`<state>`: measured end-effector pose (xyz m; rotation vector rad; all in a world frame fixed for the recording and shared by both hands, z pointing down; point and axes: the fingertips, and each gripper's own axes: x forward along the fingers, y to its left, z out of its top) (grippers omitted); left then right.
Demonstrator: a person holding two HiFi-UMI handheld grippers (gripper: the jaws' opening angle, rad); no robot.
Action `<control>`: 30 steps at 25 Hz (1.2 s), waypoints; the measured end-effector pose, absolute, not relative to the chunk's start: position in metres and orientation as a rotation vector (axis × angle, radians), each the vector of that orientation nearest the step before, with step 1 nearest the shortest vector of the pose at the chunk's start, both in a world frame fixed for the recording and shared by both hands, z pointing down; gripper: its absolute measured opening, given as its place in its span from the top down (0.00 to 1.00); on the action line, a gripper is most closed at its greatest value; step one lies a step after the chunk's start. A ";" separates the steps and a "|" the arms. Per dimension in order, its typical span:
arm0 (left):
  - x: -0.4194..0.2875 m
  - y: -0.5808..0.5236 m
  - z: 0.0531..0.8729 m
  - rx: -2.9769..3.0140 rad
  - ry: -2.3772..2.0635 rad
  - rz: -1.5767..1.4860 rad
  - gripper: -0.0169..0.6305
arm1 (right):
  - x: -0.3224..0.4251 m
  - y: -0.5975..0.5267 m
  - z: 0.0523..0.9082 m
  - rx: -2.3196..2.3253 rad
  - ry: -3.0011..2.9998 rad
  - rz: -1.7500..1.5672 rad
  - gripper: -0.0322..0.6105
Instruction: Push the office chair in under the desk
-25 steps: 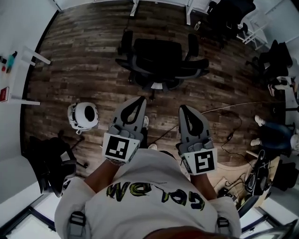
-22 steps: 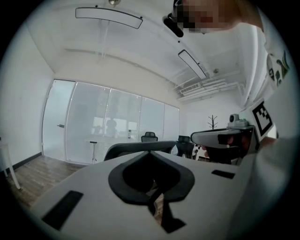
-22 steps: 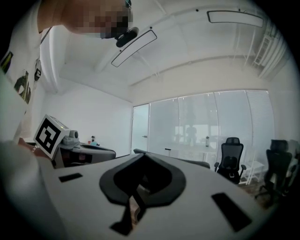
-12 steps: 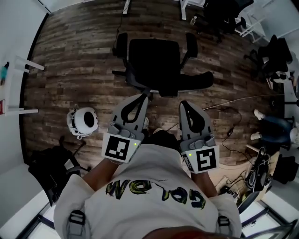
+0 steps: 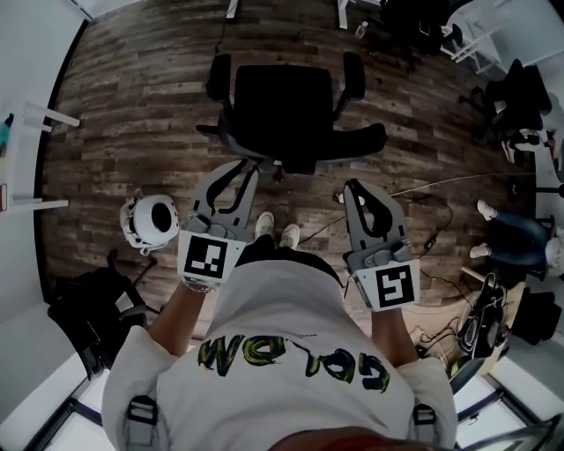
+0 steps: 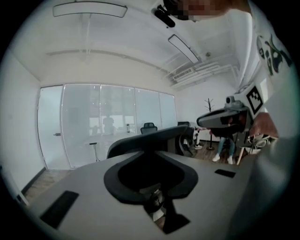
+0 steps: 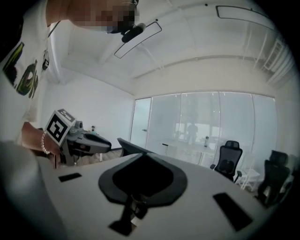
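**Chair (image 5: 282, 101) not under the desk yet, you're lined up behind it**

You're at the approach step, right before the push. The chair sits out on the wood floor (image 5: 132, 114), seat facing away from you and backrest (image 5: 344, 145) on your side. It's well apart from the white desk legs (image 5: 231, 7) at the far edge of the head view. The desktop itself is out of frame.

Your left gripper (image 5: 236, 169) is just short of the backrest's left end. Its fingers have just been opening and now stand a little spread, with nothing between them. I can't tell for sure whether the tips touch the chair yet. Your right gripper (image 5: 352, 187) hangs a bit nearer you, apart from the backrest, fingers pressed together on nothing.

My guess for the next move: get both grippers onto the backrest, 1 per side, then push straight toward those legs. With the 2 contacts uneven, the chair will likely swivel or roll off at an angle, so bring the right up level with the left first. Watch the armrests near the legs too.
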<state>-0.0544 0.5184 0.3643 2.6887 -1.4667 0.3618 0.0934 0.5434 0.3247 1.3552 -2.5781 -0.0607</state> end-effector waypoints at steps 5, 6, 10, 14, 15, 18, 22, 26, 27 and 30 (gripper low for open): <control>-0.079 0.502 0.399 2.741 -1.508 0.670 0.82 | 0.144 0.529 0.361 1.281 -2.408 -0.161 0.82; -0.086 0.496 0.409 2.759 -1.515 0.757 0.81 | 0.154 0.524 0.369 1.263 -2.379 -0.172 0.81; -0.115 0.470 0.441 2.800 -1.462 1.023 0.75 | 0.184 0.501 0.402 1.174 -2.278 -0.228 0.75; -0.132 0.451 0.470 2.813 -1.364 1.304 0.67 | 0.199 0.475 0.445 1.011 -2.187 -0.283 0.64; -0.135 0.446 0.478 2.814 -1.341 1.365 0.66 | 0.202 0.469 0.455 0.967 -2.148 -0.295 0.62; -0.142 0.434 0.502 2.813 -1.245 1.515 0.62 | 0.208 0.454 0.481 0.857 -2.055 -0.324 0.59; -0.149 0.417 0.535 2.779 -1.130 1.700 0.60 | 0.215 0.433 0.511 0.780 -2.007 -0.331 0.58; -0.152 0.405 0.563 2.745 -1.068 1.798 0.59 | 0.214 0.419 0.542 0.705 -1.976 -0.292 0.56; -0.152 0.404 0.568 2.743 -1.050 1.823 0.59 | 0.213 0.417 0.548 0.695 -1.970 -0.285 0.56; -0.149 0.403 0.578 2.752 -1.024 1.874 0.63 | 0.211 0.413 0.559 0.693 -1.946 -0.301 0.57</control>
